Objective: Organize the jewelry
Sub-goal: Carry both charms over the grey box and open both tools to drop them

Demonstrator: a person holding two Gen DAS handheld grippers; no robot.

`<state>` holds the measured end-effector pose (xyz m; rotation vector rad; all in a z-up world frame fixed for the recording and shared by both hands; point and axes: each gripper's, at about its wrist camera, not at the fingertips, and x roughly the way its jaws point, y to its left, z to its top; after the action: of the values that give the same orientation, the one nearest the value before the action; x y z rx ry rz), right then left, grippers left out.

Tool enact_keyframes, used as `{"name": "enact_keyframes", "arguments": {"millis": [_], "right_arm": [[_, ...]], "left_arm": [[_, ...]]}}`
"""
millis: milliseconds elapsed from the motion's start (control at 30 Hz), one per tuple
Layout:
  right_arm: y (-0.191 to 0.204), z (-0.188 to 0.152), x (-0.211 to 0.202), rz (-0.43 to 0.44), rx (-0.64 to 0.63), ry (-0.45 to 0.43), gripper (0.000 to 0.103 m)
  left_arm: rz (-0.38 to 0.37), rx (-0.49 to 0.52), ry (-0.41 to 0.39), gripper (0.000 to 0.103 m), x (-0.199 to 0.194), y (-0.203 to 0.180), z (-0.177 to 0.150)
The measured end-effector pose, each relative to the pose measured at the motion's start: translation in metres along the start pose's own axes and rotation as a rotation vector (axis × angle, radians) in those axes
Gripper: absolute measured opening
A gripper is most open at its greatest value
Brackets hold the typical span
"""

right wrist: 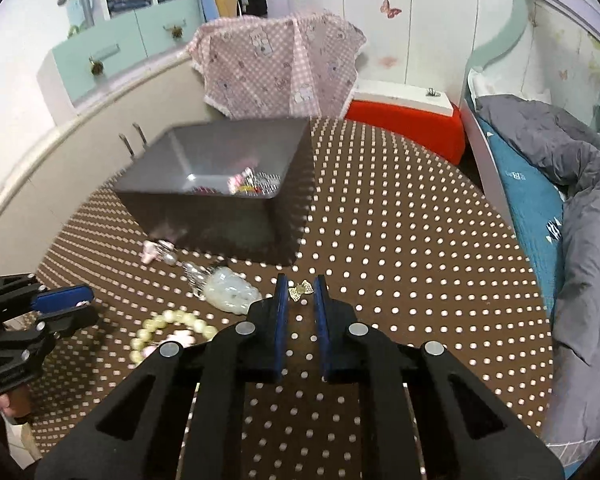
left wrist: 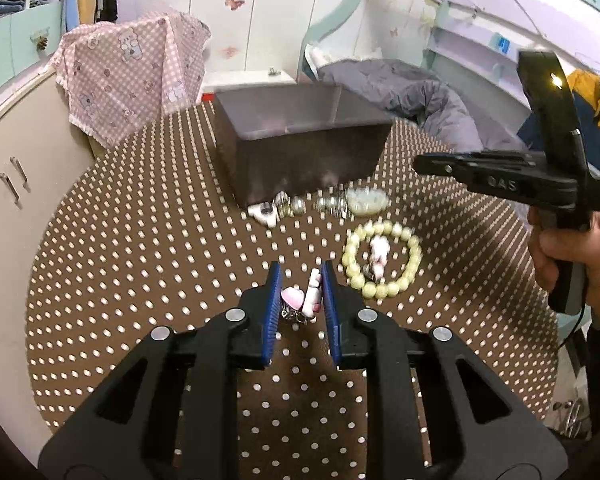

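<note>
Left tongs [left wrist: 300,286] clamped on pink-white charm [left wrist: 305,298]; right tongs [right wrist: 300,290] pinched gold bow [right wrist: 301,290] above dotted table [right wrist: 400,260].

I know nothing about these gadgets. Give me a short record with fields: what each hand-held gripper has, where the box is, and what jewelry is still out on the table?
left hand-held gripper: shut on a pink-and-white trinket
right hand-held gripper: shut on a small gold bow charm
box: dark bin on the dotted tablecloth, some jewelry already inside
still out: pale bead bracelet, white carved pendant, small silvery pieces beside the bin
</note>
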<state>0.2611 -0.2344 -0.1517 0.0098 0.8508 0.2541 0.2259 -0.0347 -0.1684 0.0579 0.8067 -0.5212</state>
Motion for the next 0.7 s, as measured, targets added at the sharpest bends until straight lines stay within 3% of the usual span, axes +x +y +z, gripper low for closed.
{"name": "enact_keyframes", "arguments": {"millis": [267,467,700], "right_arm": [[0.004,0.033,-0.046,0.067,0.005,-0.107,0.011],[0.012,0.074,-0.078,0.099,-0.030,-0.205,0.011],[0.018,0.109,-0.073,0.156,-0.050,-0.213,0.012]], "left_arm": [[0.013,-0.039,-0.104,0.020,-0.037,0.011,0.044],[0.049,-0.031,-0.188,0.020,-0.055,0.006,0.100],[0.054,-0.047,-0.204,0.020,-0.045,0.007,0.149]]}}
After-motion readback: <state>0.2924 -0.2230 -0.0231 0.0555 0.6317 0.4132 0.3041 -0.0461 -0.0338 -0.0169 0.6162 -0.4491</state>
